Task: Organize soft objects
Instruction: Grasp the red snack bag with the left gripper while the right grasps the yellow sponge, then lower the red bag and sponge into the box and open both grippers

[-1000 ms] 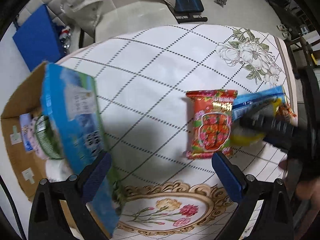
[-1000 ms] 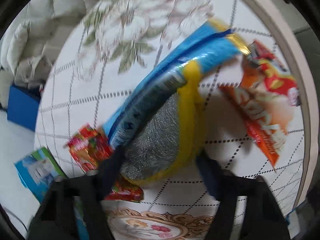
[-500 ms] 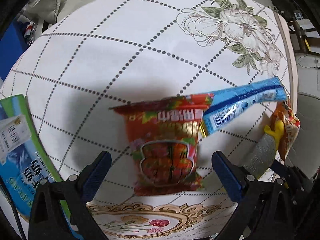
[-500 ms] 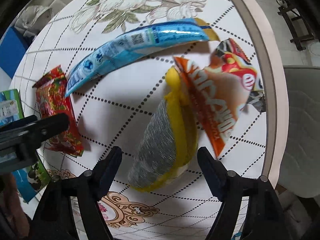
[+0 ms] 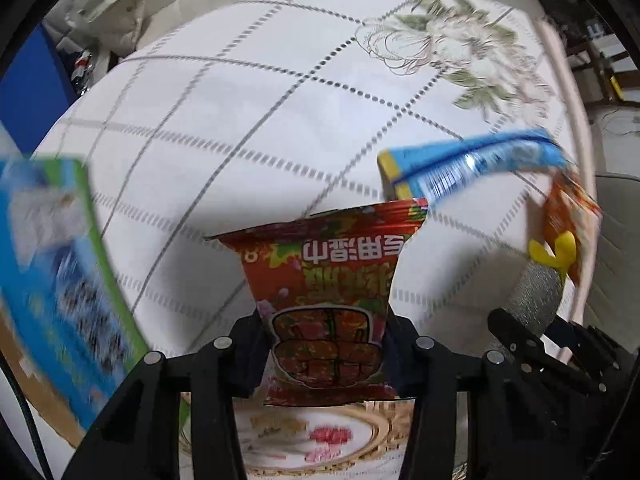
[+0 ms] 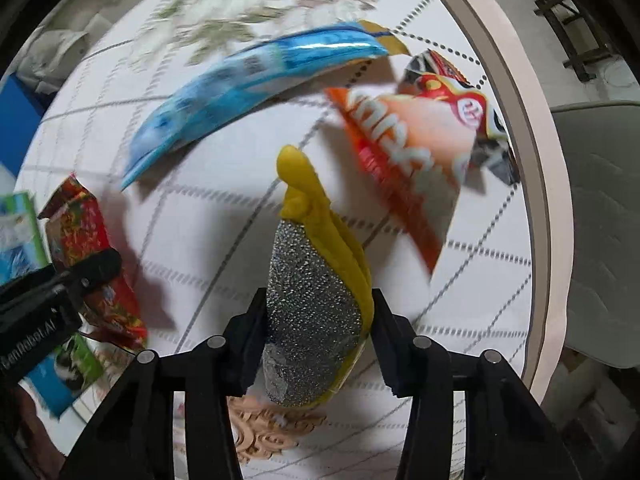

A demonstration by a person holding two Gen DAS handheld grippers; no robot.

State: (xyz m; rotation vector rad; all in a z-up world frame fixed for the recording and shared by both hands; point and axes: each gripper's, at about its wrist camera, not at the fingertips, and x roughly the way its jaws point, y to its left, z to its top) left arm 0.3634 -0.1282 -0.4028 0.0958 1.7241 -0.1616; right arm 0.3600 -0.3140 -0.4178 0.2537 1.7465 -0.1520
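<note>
My left gripper [image 5: 326, 354] is shut on a red snack packet [image 5: 326, 280] and holds it above the table. The packet also shows at the left of the right wrist view [image 6: 86, 248]. My right gripper [image 6: 316, 344] is shut on a yellow and silver scouring sponge [image 6: 316, 300], which also shows at the right of the left wrist view [image 5: 538, 296]. A long blue packet [image 6: 248, 84] and an orange snack bag [image 6: 408, 140] lie on the tablecloth beyond the sponge.
A blue and green carton [image 5: 56, 276] stands in a cardboard box [image 5: 24, 376] at the left. The round table [image 5: 248, 92] has a white checked cloth with flower prints. The table's edge [image 6: 532, 184] runs down the right, with a grey chair [image 6: 600, 232] beyond.
Both grippers have closed. The left one closed on the red packet and lifted it. The right one closed on the sponge, which now stands up between its fingers.
</note>
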